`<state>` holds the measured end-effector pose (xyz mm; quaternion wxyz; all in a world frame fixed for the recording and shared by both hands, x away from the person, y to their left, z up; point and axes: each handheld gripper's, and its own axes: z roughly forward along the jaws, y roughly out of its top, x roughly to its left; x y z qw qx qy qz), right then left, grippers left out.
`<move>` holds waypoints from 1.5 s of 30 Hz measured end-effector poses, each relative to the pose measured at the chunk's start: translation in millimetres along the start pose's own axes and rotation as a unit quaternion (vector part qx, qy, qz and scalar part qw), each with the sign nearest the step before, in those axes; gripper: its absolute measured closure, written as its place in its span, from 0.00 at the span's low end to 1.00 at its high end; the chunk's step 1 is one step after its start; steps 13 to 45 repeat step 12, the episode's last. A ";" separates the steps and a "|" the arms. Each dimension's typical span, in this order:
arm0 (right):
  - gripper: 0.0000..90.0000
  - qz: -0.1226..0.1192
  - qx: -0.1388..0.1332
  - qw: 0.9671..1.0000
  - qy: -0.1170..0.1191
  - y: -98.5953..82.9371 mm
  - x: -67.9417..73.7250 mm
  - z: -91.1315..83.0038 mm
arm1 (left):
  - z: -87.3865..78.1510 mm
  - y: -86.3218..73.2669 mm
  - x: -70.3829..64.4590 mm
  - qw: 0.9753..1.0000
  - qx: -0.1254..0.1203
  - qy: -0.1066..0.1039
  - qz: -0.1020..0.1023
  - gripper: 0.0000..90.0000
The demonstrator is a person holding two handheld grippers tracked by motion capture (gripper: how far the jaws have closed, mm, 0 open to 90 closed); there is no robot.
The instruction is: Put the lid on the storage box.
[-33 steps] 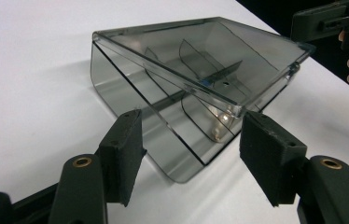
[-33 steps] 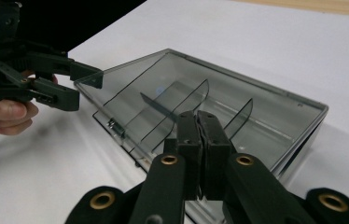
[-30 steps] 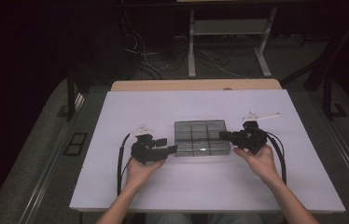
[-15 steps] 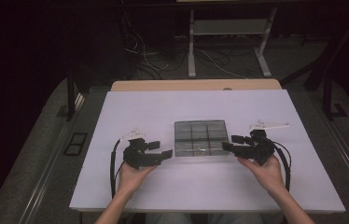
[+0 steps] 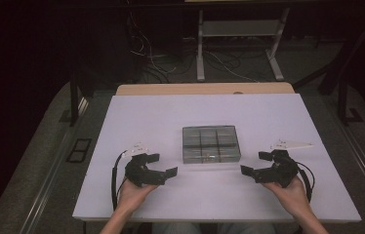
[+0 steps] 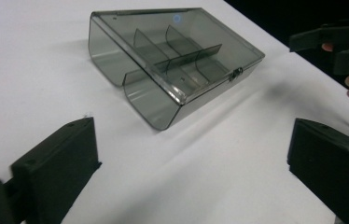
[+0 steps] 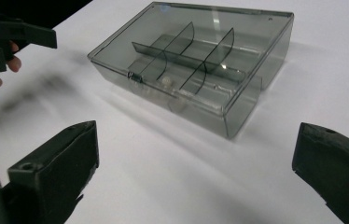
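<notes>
While clear of both, lidded box point(image 5: 211, 144) between left gripper point(image 5: 160, 165) and right gripper point(image 5: 256, 163).

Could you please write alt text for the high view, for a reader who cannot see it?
A closed, smoky clear compartment box sits in the middle of a white table. A person's hands hold the left gripper and the right gripper on either side of it, both open, pointing inward and apart from the box. Beyond the table lies a dark floor with cables.
</notes>
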<state>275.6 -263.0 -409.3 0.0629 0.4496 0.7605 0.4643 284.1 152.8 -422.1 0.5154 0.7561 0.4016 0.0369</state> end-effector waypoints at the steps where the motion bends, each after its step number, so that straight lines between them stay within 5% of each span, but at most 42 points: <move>1: 0.00 0.000 0.000 1.000 0.002 -2.4 -0.8 -1.4 | -0.6 -1.4 -0.2 1.000 0.000 0.000 0.001 0.00; 12: 0.00 -0.013 0.008 1.000 0.012 -24.0 -3.0 -8.4 | -3.5 -19.9 -3.5 1.000 0.019 -0.013 0.018 0.00; 45: 0.00 -0.013 0.008 1.000 0.012 -24.0 -3.0 -8.4 | -3.5 -19.9 -3.5 1.000 0.019 -0.013 0.018 0.00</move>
